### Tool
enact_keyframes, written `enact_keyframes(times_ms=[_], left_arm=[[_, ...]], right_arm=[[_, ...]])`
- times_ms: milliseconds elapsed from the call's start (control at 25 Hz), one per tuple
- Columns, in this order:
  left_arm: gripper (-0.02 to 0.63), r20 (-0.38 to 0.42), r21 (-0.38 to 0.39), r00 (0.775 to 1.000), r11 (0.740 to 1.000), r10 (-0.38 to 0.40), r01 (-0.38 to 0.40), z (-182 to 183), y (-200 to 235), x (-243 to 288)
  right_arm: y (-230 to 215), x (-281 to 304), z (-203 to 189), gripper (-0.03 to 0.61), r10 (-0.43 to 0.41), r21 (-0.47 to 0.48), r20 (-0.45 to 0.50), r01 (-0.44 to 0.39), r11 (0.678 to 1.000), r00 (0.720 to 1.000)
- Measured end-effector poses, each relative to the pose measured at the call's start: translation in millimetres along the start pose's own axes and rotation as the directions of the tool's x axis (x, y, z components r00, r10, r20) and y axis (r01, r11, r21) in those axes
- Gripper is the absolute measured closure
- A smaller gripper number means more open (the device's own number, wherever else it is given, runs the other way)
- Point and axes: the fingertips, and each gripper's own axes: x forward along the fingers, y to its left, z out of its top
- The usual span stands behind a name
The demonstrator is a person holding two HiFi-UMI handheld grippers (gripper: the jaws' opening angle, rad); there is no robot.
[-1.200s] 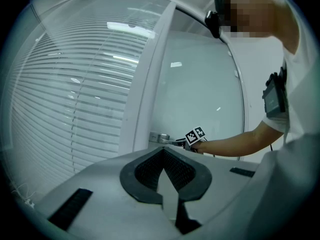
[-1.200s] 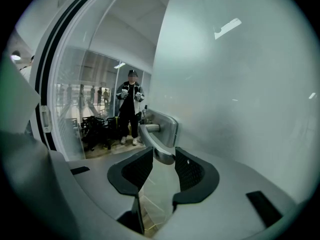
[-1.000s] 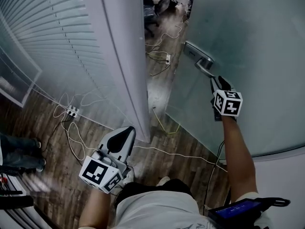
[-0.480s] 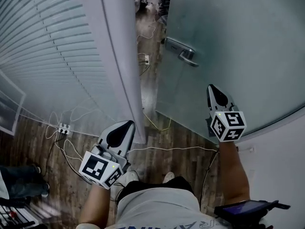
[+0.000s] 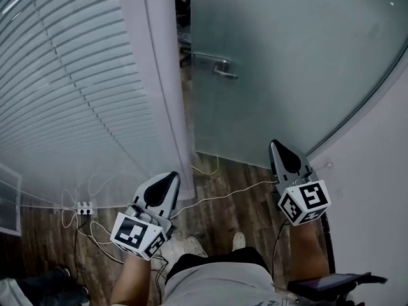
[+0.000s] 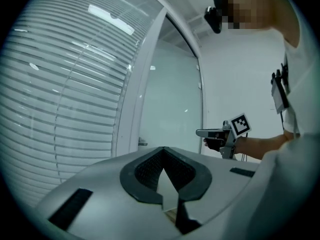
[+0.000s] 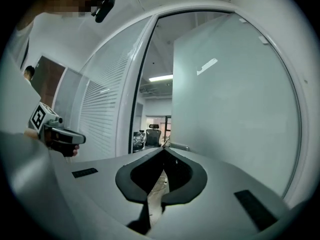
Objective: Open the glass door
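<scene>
Head view: the frosted glass door (image 5: 287, 62) is ajar, and its silver metal lever handle (image 5: 215, 65) sits ahead-left of the right gripper (image 5: 276, 145), which is closer to it than the left gripper (image 5: 172, 177). Left gripper view: jaws together, empty. Right gripper view: jaws together too, nothing in them, handle dead ahead.

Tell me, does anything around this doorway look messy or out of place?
Loose cables trail across the wooden floor close to the person's shoes, and a power strip lies below the blinds: a likely tripping hazard. The glass door stands ajar and shows no damage.
</scene>
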Motion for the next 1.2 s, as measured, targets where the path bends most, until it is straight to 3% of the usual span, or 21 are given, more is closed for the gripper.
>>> enact_keyframes(times_ms=[320,640,800,1000,1200], left_arm=[[0.614,0.022,0.006,1.000,1.000,-0.005,0.005,14.8,-21.5,-23.5],[0.614,0.037,0.037,0.998,0.998,0.045,-0.047,-3.3,-101.9,-39.1],[0.614,0.011,0.004,0.996,0.996,0.087,-0.087,21.4,-100.2,-27.6],[0.614,0.011,0.003,0.991,0.991,0.135,-0.135,28.9,-163.8,-75.9],[0.614,-0.003,-0.004,0.986,0.986,0.164,-0.164,56.8,-178.5,-97.7]], right_arm=[[25.8,-52.3,26.7,0.577,0.020,0.001,0.042,-0.020,1.000,0.999],[6.1,-139.4,11.6,0.577,0.075,-0.010,0.087,-0.074,0.997,0.993],[-8.7,-130.1,43.0,0.577,0.111,-0.014,0.059,-0.111,0.994,0.992],[-3.4,-207.3,62.8,0.577,0.148,-0.034,0.072,-0.146,0.989,0.986],[3.0,-227.2,78.9,0.577,0.165,-0.027,0.041,-0.164,0.986,0.985]])
